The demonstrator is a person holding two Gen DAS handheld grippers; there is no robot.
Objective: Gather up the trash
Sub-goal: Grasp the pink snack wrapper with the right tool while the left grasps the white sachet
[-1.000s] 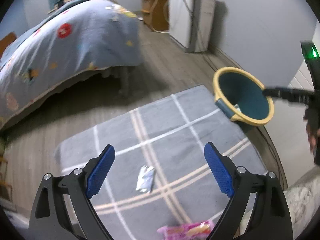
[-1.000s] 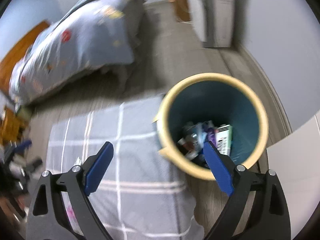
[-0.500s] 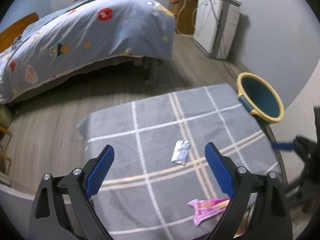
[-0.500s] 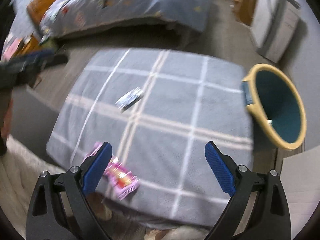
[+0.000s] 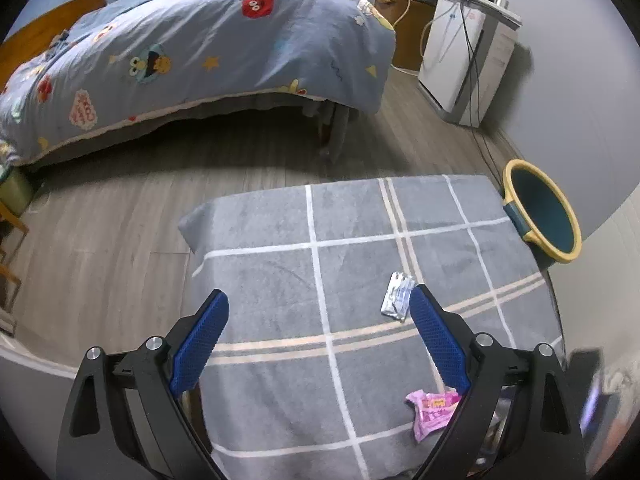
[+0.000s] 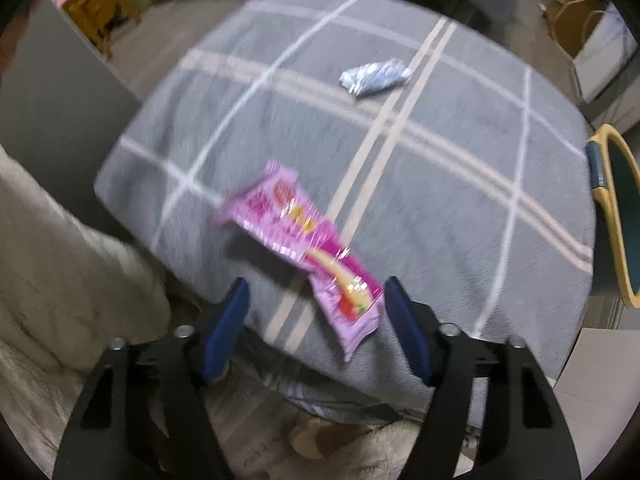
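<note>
Right wrist view: the right gripper [image 6: 314, 320] hangs over the pink wrapper [image 6: 304, 236], jaws narrowing around its near end, not yet pinching. The silver wrapper [image 6: 376, 76] lies beyond on the rug [image 6: 460, 184], the bin [image 6: 612, 208] farther right. Left gripper [image 5: 320, 344] gapes wide, empty. The flat film might slide away

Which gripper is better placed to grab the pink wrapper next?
Right. The right gripper points down at the pink wrapper, whose near end lies between its jaws, which have just been closing. The left gripper hangs open over bare rug.
</note>
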